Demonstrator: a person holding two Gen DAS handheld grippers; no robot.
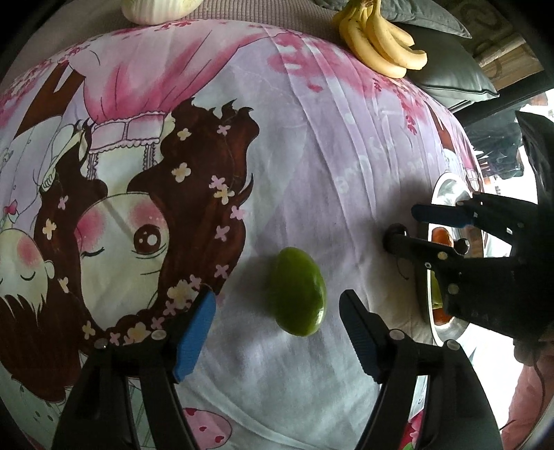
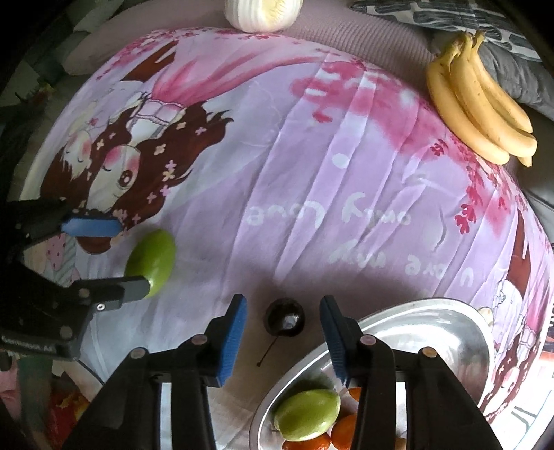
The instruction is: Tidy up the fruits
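A green mango [image 1: 297,290] lies on the pink printed cloth. My left gripper [image 1: 278,301] stands open around it, blue pads clear of both sides; the right wrist view shows that mango [image 2: 155,256] and gripper [image 2: 133,256] at the left. A small dark round fruit [image 2: 284,316] with a thin stem rests on the cloth between the fingertips of my right gripper [image 2: 282,342], which points down, open, with gaps on both sides. The left wrist view shows the right gripper [image 1: 401,226] over this fruit [image 1: 394,235]. A silver bowl [image 2: 432,311] holds another green mango [image 2: 306,413] and oranges [image 2: 342,431].
A bunch of bananas [image 2: 477,104] lies at the cloth's far right edge, against grey cushions [image 1: 450,79]. A white ribbed vegetable [image 2: 263,14] sits at the far edge. The bowl's rim [image 1: 446,190] is right beside the right gripper.
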